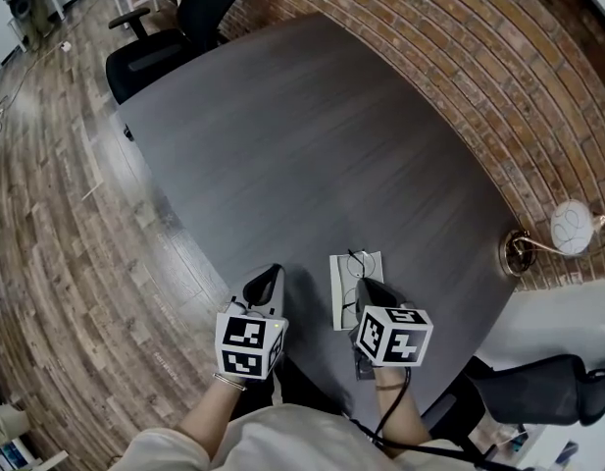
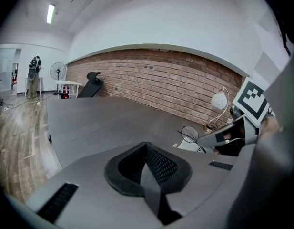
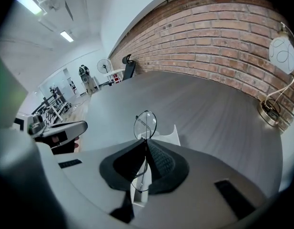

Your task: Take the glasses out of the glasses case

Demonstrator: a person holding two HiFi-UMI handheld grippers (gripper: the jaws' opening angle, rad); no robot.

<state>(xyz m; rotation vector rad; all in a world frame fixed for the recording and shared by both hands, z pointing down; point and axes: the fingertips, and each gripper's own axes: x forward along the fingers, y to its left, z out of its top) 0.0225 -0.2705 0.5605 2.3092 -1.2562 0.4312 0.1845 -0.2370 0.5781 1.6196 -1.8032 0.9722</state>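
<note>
Slippage worries me: my right claw point(image 3: 146, 149) is pinched on the thin wire glasses point(image 3: 145, 124), above the white case point(image 3: 174, 135) near the table point(image 1: 312, 145) edge. My left claw point(image 2: 146, 151), closed on nothing, sits left of it, so the case could drag along.

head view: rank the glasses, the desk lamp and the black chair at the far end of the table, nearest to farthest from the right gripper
1. glasses: clamped in the right gripper, at the white case.
2. desk lamp: well off to the right side.
3. black chair: farthest, up at the far left.
</note>
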